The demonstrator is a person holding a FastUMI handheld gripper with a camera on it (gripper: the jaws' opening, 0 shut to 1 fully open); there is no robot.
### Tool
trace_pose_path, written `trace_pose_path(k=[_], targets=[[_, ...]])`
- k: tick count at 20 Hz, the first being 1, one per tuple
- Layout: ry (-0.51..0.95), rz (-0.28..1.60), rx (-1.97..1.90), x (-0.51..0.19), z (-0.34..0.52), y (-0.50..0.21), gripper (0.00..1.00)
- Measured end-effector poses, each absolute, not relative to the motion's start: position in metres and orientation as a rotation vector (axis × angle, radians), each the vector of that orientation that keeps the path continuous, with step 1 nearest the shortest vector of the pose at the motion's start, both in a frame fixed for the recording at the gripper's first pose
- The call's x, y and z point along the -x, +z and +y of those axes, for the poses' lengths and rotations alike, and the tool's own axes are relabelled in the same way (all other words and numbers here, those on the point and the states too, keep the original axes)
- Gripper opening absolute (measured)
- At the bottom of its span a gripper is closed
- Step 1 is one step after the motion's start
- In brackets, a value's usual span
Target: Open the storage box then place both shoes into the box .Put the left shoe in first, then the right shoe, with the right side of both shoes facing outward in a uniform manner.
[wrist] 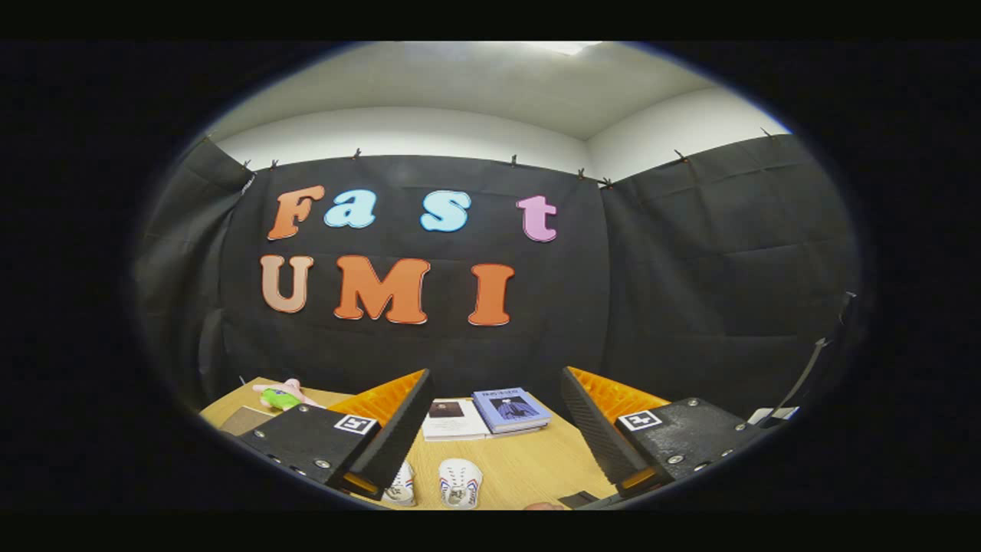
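Two small white shoes with coloured trim stand side by side on the wooden table (529, 460), toes pointing toward me. The left one (401, 487) is partly hidden behind my left finger; the right one (460, 483) sits in the gap between the fingers. My gripper (494, 418) is held above the table and is open, its fingers wide apart with nothing between them. A dark edge (576, 499) shows on the table by the right finger; I cannot tell what it is.
Beyond the shoes lie a white booklet (454, 418) and a stack of blue books (511, 410) near the table's far edge. A pink and green plush toy (282, 395) and a brown flat item (247, 420) lie at the far left corner.
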State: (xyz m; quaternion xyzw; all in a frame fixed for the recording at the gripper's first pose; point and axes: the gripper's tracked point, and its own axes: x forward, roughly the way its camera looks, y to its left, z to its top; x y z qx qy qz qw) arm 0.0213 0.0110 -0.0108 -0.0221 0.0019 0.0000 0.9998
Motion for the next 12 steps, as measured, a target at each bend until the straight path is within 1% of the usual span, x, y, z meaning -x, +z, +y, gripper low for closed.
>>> trace_pose_path(k=[8, 12], targets=[[0.004, 0.003, 0.019, -0.026, 0.015, -0.015, 0.98], [0.017, 0.052, -0.056, -0.031, 0.015, -0.038, 0.99]])
